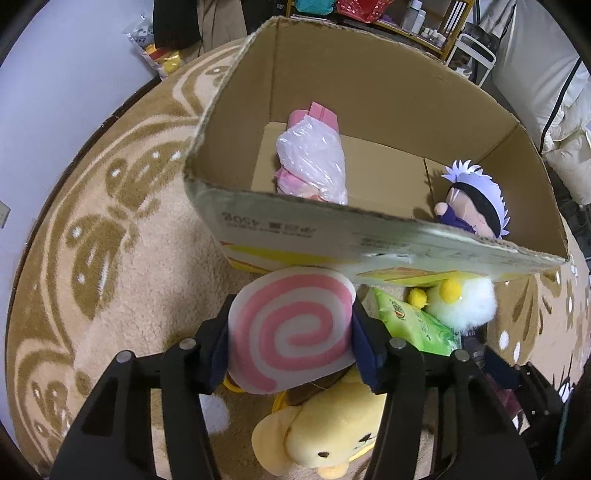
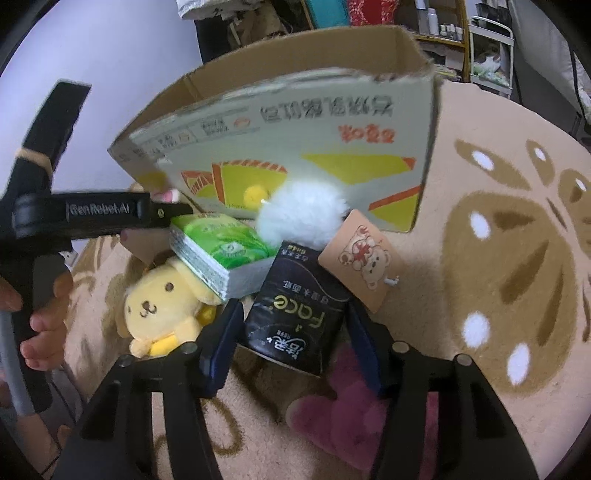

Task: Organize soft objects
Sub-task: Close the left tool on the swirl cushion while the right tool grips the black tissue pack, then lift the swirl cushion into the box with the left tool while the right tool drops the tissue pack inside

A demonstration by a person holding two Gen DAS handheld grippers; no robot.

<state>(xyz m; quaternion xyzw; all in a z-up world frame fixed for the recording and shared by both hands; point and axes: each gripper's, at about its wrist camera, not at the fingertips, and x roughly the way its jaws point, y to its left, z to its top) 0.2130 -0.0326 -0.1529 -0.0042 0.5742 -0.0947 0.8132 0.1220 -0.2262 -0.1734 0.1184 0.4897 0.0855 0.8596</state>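
My left gripper (image 1: 291,332) is shut on a pink-and-white swirl cushion (image 1: 291,328), held just in front of the open cardboard box (image 1: 369,92). Inside the box lie a pink plush in a plastic bag (image 1: 314,162) and a purple doll with white hair (image 1: 476,206). My right gripper (image 2: 295,325) is open around a black tissue pack (image 2: 295,314) on the rug; its jaws stand at the pack's sides. A yellow dog plush (image 2: 162,310), a green tissue pack (image 2: 221,251) and a white fluffy plush (image 2: 303,214) lie by the box.
A dark pink plush (image 2: 351,410) lies under the right gripper. A bear-print card tag (image 2: 358,258) sits right of the white plush. The beige patterned rug (image 2: 498,240) spreads around. Shelves (image 1: 424,29) and bedding (image 1: 535,74) stand behind the box.
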